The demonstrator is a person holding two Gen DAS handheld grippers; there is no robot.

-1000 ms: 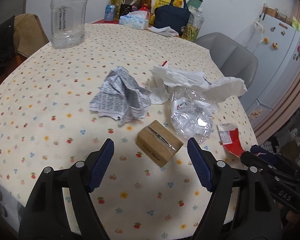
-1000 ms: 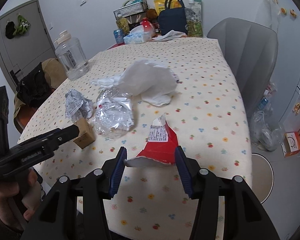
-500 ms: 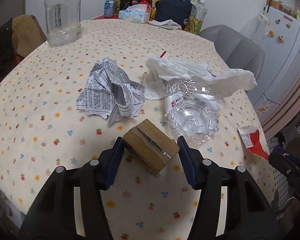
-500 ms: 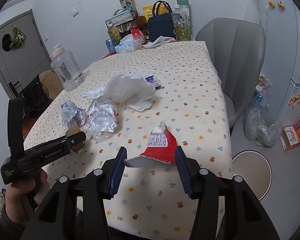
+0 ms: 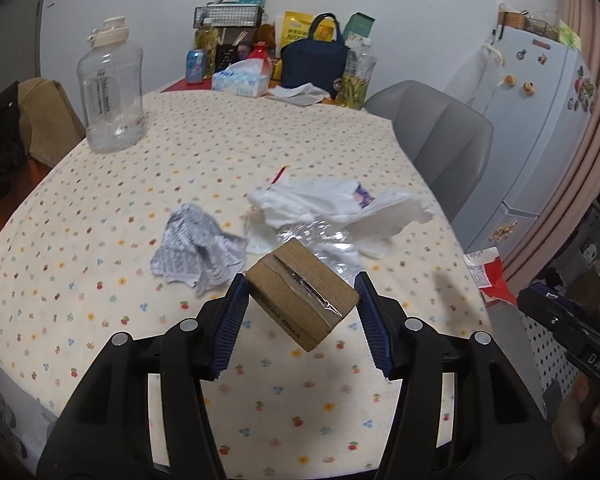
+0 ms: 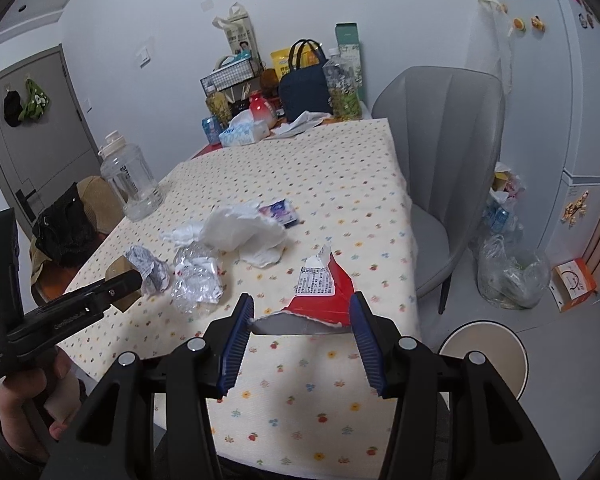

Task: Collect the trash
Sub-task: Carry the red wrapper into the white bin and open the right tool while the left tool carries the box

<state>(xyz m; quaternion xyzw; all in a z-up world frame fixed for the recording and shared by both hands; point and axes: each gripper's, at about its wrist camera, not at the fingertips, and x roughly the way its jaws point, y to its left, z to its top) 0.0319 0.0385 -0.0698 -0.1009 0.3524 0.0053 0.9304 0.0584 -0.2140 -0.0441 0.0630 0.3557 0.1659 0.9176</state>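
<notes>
A: Left gripper (image 5: 302, 312)?
B: A small cardboard box (image 5: 302, 294) is being pinched between its pads, tilted and lifted clear of the tablecloth (image 5: 100, 208).

A: Right gripper (image 6: 302, 326)?
B: A torn red carton (image 6: 320, 298) is being clamped at its ragged edge. Ahead and leftward, crumpled newspaper (image 6: 150, 268), clear plastic (image 6: 196, 280) and white tissue (image 6: 240, 230) are lying.

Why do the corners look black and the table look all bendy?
Left wrist view: the fisheye lens darkens the corners and bows the table edge, while the cardboard box in the left hand-held gripper stays sharp. Right wrist view: same dark rim; the fridge curves.
</notes>
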